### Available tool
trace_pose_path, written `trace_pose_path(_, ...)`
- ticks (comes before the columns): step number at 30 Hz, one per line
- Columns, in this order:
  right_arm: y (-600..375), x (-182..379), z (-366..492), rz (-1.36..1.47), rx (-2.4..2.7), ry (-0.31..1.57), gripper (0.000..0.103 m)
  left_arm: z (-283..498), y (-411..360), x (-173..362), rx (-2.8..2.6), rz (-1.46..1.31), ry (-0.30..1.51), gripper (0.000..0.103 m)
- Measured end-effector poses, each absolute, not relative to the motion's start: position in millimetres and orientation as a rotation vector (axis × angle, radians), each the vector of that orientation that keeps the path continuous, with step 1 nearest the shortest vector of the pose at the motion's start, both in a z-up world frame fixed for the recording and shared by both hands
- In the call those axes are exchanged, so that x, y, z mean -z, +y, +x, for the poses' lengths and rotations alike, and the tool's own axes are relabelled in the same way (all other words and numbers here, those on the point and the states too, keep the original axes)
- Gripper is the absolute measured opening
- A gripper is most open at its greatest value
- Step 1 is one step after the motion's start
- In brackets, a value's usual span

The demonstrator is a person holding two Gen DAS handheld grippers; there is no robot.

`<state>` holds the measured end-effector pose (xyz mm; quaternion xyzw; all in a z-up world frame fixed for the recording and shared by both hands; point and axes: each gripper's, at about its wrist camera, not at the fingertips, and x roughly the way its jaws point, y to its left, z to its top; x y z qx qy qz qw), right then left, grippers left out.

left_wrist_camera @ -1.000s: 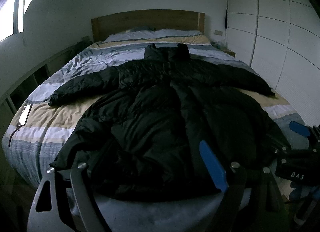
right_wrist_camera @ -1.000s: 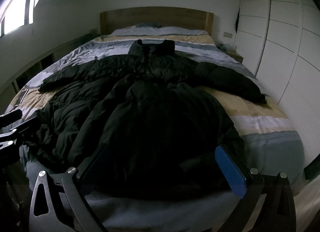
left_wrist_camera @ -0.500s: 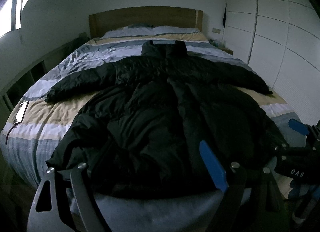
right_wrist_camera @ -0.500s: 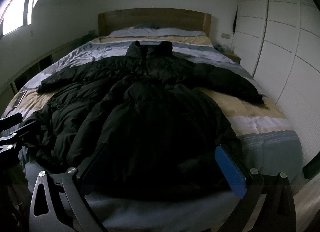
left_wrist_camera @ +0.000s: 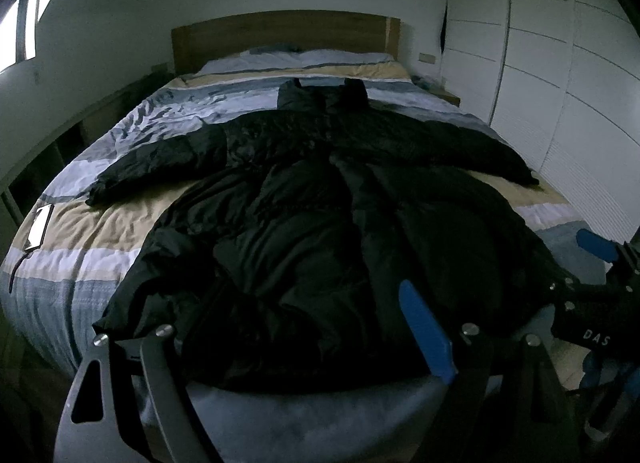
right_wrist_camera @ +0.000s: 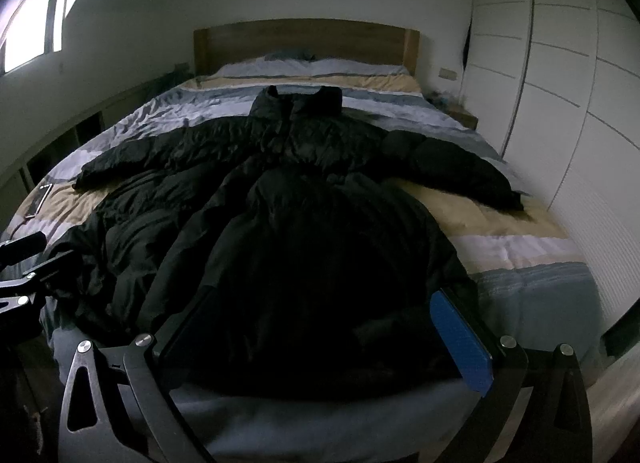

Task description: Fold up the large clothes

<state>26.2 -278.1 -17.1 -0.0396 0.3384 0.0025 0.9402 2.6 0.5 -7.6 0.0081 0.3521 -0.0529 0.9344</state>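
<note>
A long black puffer coat [left_wrist_camera: 320, 215] lies spread face up on the bed, collar toward the headboard, both sleeves stretched out sideways. It also shows in the right wrist view [right_wrist_camera: 304, 231]. My left gripper [left_wrist_camera: 296, 327] is open and empty, held over the coat's hem at the foot of the bed. My right gripper [right_wrist_camera: 320, 327] is open and empty over the hem further right; it also shows at the right edge of the left wrist view [left_wrist_camera: 600, 263]. The left gripper appears at the left edge of the right wrist view [right_wrist_camera: 24, 259].
The bed [left_wrist_camera: 100, 231] has a striped blue, white and tan cover and a wooden headboard [left_wrist_camera: 280, 35]. A phone [left_wrist_camera: 40, 221] lies near the bed's left edge. White wardrobe doors [left_wrist_camera: 560, 83] stand along the right. A low shelf [left_wrist_camera: 48, 151] runs along the left wall.
Both grippers have drawn back slightly from the bed and drifted a little left; the coat has not moved. Both stay open.
</note>
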Motion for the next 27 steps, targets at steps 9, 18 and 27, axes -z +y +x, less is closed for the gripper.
trace_pose_path(9, -275, 11, 27, -0.096, 0.007, 0.685, 0.103, 7, 7, 4, 0.136, -0.006, 0.725, 0.085)
trace_pose_path(18, -271, 2, 29, -0.119, 0.028, 0.691, 0.103, 15, 18, 5, 0.18, -0.053, 0.743, 0.085)
trace_pose_path(27, -261, -14, 40, -0.169, 0.034, 0.683, 0.103, 22, 43, 1, 0.181, -0.129, 0.725, 0.085)
